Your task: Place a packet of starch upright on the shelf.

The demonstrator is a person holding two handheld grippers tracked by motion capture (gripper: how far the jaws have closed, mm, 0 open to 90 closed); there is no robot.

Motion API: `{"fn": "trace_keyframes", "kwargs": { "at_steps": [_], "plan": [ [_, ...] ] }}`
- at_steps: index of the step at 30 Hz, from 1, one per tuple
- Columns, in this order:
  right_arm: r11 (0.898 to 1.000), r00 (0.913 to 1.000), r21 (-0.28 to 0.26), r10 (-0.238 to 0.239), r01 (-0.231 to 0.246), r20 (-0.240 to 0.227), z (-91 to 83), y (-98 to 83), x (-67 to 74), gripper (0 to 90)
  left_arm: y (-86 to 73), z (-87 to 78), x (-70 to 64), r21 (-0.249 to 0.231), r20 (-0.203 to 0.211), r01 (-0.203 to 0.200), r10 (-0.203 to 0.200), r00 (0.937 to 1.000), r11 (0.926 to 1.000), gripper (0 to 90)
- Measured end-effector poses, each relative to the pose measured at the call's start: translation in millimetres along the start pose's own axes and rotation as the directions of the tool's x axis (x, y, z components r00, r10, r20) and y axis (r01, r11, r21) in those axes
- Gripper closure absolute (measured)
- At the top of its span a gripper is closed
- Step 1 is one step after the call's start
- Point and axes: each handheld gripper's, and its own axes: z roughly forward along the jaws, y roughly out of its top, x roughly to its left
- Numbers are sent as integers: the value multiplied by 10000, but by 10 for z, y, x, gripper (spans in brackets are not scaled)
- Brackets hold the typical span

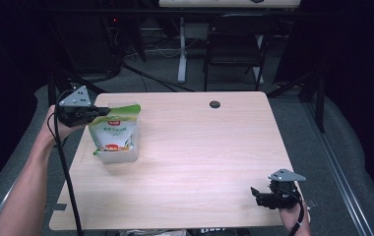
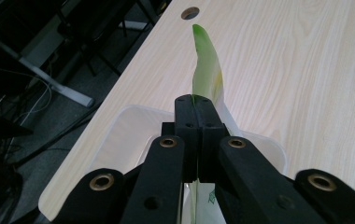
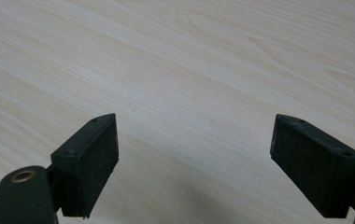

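At nine o'clock on the table (image 1: 185, 162), the green-topped pouch (image 1: 114, 135) is pinched at its top edge by the left gripper (image 1: 104, 111), jaws pressed together; the right gripper (image 1: 255, 192), at five o'clock, is held spread wide, nothing between.

My left gripper (image 1: 101, 111) is black with brass-ringed screws, a grey triangular plate and a trailing black cable; my right gripper (image 1: 256, 193) matches, with bare forearms behind both.
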Motion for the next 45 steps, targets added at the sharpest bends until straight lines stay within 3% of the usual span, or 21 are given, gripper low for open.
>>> {"fn": "trace_keyframes", "kwargs": {
  "at_steps": [5,8,12,17,21,22,23,28,31,34,37,38,39,40,41,45],
  "plan": [
    [10000,10000,-6,-14,14,-5,1,-3,-2,145,-109,-1,24,-415,126,527,-522,9986,9977,900],
    [10000,10000,33,-14,14,26,-3,-5,-2,145,-112,6,25,-586,218,631,-619,9978,9963,900],
    [10000,10000,-55,-22,22,2,-5,-6,3,145,-53,-37,11,-748,127,428,-420,9990,9963,900],
    [10000,10000,-26,-40,40,-13,1,-4,2,145,-86,-67,38,-1081,221,774,-754,9969,9911,900],
    [10000,10000,-26,-21,21,10,-5,-6,0,145,-180,-15,39,-1333,277,1105,-1078,9938,9849,900],
    [10000,10000,15,-38,38,31,-8,-5,-2,145,-200,-14,45,-1477,305,1205,-1173,9926,9817,900],
    [10000,10000,-19,-30,30,29,-3,-5,1,145,-239,-7,53,-1731,400,1471,-1422,9890,9739,900],
    [10000,10000,-54,-21,21,-7,-4,-6,2,145,-295,45,39,-1665,500,1607,-1544,9867,9729,900],
    [10000,10000,-28,-46,47,51,-10,-7,1,145,-355,159,8,-1122,490,1610,-1564,9865,9806,900],
    [10000,10000,-38,-4,4,14,-11,-7,-1,145,-425,215,16,-1164,466,1889,-1847,9817,9751,900],
    [10000,10000,-33,-7,7,47,-11,-7,-4,145,-431,227,40,-924,288,1886,-1867,9820,9777,899],
    [10000,10000,-2,-37,37,30,-13,-4,-4,145,-393,237,35,-572,97,1810,-1807,9835,9818,888],
    [10000,10000,-2,-37,37,30,-13,-4,-4,145,-393,237,35,-572,97,1810,-1807,9835,9818,822],
    [10000,10000,16,-59,59,51,-13,-4,-3,145,-367,241,35,-359,72,1772,-1771,9842,9835,822],
    [10000,10000,-73,-19,19,6,-5,-6,2,145,-309,255,21,30,-102,1765,-1764,9843,9843,654],
    [10000,10000,-32,-56,56,33,-11,-4,2,145,-223,238,-1,161,-578,1668,-1656,9845,9859,467]
  ]
}}
